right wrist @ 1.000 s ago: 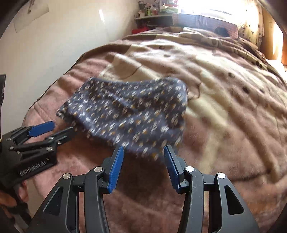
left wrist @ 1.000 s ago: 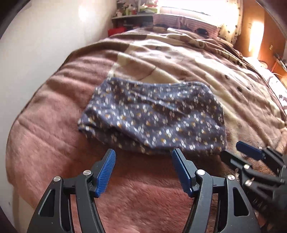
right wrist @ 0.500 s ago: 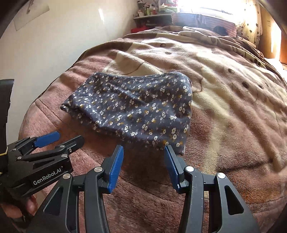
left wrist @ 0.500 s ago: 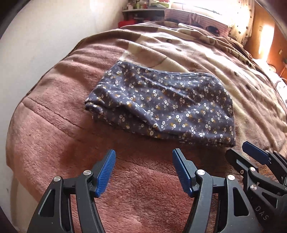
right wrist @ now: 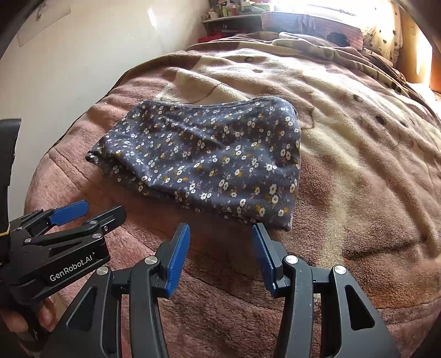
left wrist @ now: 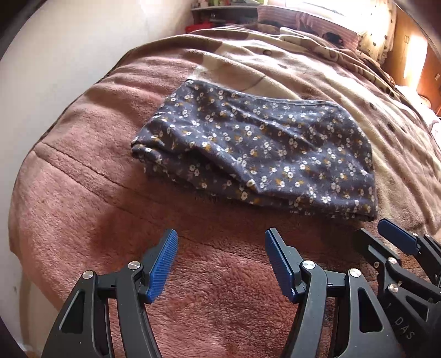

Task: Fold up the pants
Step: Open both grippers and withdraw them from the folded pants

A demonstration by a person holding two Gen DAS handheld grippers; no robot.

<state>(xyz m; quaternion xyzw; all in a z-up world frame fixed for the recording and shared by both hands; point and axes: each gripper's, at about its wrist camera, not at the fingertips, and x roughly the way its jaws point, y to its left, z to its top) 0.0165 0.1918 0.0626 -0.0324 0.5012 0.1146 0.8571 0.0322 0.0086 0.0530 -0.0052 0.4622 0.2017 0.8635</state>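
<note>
Dark blue pants with small white and yellow flowers (left wrist: 256, 148) lie folded into a compact stack on a pink and cream fleece blanket (left wrist: 91, 198); they also show in the right wrist view as the pants (right wrist: 209, 154). My left gripper (left wrist: 222, 239) hovers open over bare blanket just short of the stack's near edge, nothing between its blue pads. My right gripper (right wrist: 220, 232) is open too, its tips just before the stack's near right corner. Each gripper appears in the other's view: the right gripper (left wrist: 386, 239) and the left gripper (right wrist: 91, 210).
The bed runs back to a striped pillow (left wrist: 303, 19) and a cluttered shelf (right wrist: 228, 13) under a bright window. A white wall (left wrist: 69, 49) borders the bed on the left. A hand (right wrist: 24, 319) holds the left gripper's handle.
The left wrist view has drawn back and sunk a little, so the pants now sit higher and farther from its fingertips. The right gripper has held still; both stay open.
</note>
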